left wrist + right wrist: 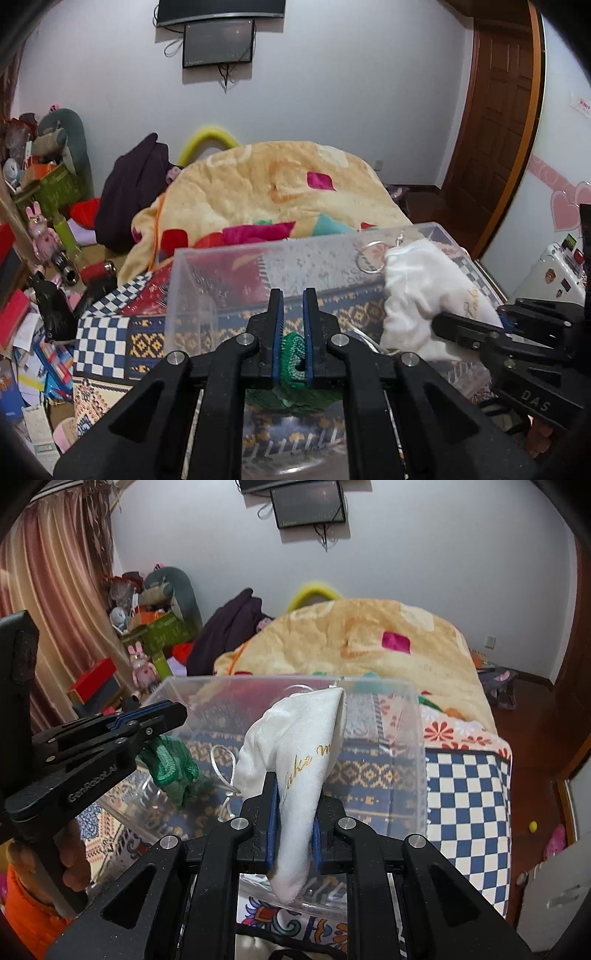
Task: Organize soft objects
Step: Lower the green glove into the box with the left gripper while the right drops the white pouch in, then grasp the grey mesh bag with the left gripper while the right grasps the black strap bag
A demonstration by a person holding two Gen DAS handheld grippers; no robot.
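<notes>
A clear plastic bin (pixel 229 266) stands on the patterned bedspread; it also shows in the right wrist view (pixel 417 746). My left gripper (pixel 293 302) is shut on a green knitted cloth (pixel 293 354) over the bin's near side; the cloth hangs from it in the right wrist view (pixel 173 768). My right gripper (pixel 295 786) is shut on a white drawstring pouch (pixel 295 746) with gold lettering, held above the bin. The pouch (pixel 417 291) and the right gripper (pixel 461 328) show at the right of the left wrist view.
A yellow fleece blanket (pixel 280 188) is heaped on the bed behind the bin. A dark garment (pixel 133 188) lies to its left. Boxes, toys and papers (pixel 40 229) crowd the floor at the left. A wooden door (pixel 495 122) is at the right.
</notes>
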